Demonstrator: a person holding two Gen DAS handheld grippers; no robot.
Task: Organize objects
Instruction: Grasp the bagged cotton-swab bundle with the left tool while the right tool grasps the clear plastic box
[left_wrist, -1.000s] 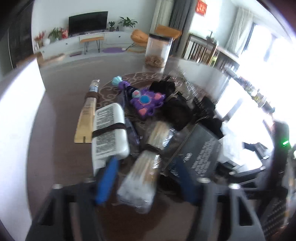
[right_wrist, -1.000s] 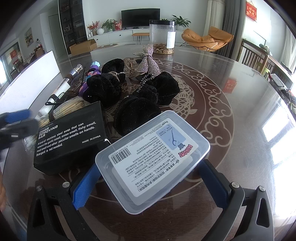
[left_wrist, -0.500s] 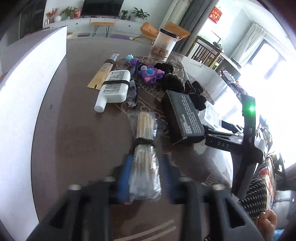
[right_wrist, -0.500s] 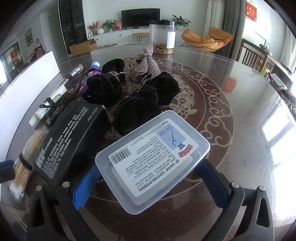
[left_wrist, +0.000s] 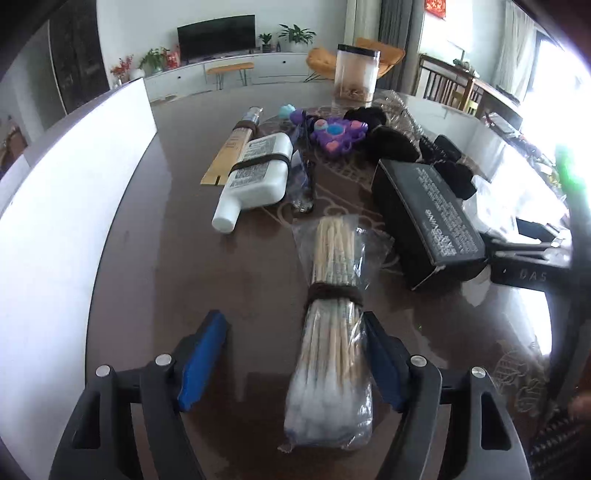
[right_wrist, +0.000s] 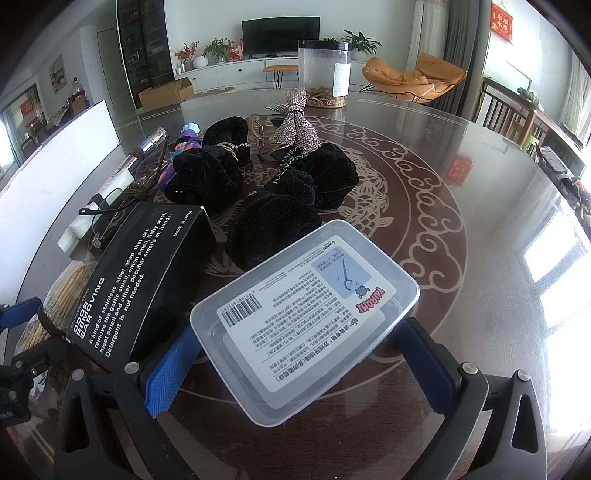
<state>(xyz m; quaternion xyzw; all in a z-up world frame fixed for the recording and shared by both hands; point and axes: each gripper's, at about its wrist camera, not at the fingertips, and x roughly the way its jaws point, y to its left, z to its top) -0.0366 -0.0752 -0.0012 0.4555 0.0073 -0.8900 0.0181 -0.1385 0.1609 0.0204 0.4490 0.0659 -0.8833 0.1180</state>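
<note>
Since half a second ago the left tool (left_wrist: 293, 360) has spread its blue pads apart around the bagged bundle of cotton swabs (left_wrist: 332, 332), which it gripped then; now only the right-hand pad touches the bag and the other stands clear, so the bundle looks set down on the bench (left_wrist: 184, 277) and let go, lying lengthwise in line with the white bottle (left_wrist: 256, 177) and the tan tube (left_wrist: 232, 149) beyond it, as if a row of long things were being built on that side. Meanwhile the right tool (right_wrist: 299, 369) is clamped on the clear plastic box (right_wrist: 306, 317), one pad against each long side, carrying it tilted above the bench, probably waiting for its own place. Beside it the black odor-bar carton (right_wrist: 136, 280) stands tipped on an edge, just right of the swabs, and may need laying flat next. By count: one swab bundle, one white bottle with a brown band, one tan tube, one purple pop toy (left_wrist: 338, 134), one carton, one clear box, one rhinestone bow (right_wrist: 295, 123), one tall clear canister (right_wrist: 325, 74) at the far edge, and what I make out as four black fuzzy scrunchies (right_wrist: 210, 173) heaped together mid-bench, though they overlap and the count is unsure.
</note>
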